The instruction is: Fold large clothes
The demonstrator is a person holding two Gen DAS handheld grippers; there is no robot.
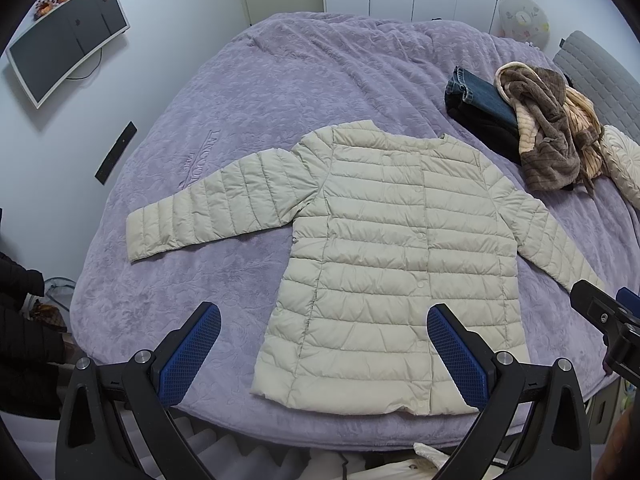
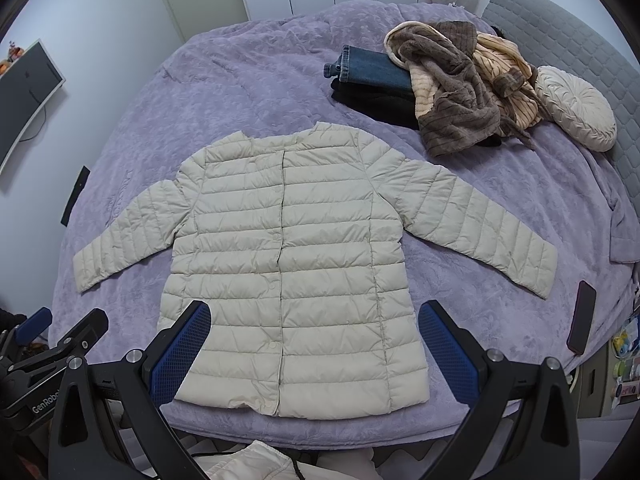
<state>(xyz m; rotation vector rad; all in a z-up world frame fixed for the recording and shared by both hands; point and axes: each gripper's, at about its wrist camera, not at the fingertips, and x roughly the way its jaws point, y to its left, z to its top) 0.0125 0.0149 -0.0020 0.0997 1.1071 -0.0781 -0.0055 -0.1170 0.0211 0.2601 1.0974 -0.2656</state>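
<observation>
A cream quilted jacket (image 1: 384,264) lies flat and face up on the purple bedspread (image 1: 256,80), snapped shut down the front, both sleeves spread out to the sides, its hem near the bed's front edge. The left gripper (image 1: 324,354) hovers above the hem with its blue-padded fingers (image 1: 192,356) spread wide and nothing between them. The right gripper (image 2: 314,350) hangs over the hem too, equally wide open and empty. Farther back on the bed sit folded jeans (image 2: 372,68) on a folded black garment (image 2: 376,106), with a brown-and-cream fleece robe (image 2: 460,88) heaped partly over them, and a round cream cushion (image 2: 574,106) beside it. A dark phone (image 2: 582,316) lies near the bed's right edge.
</observation>
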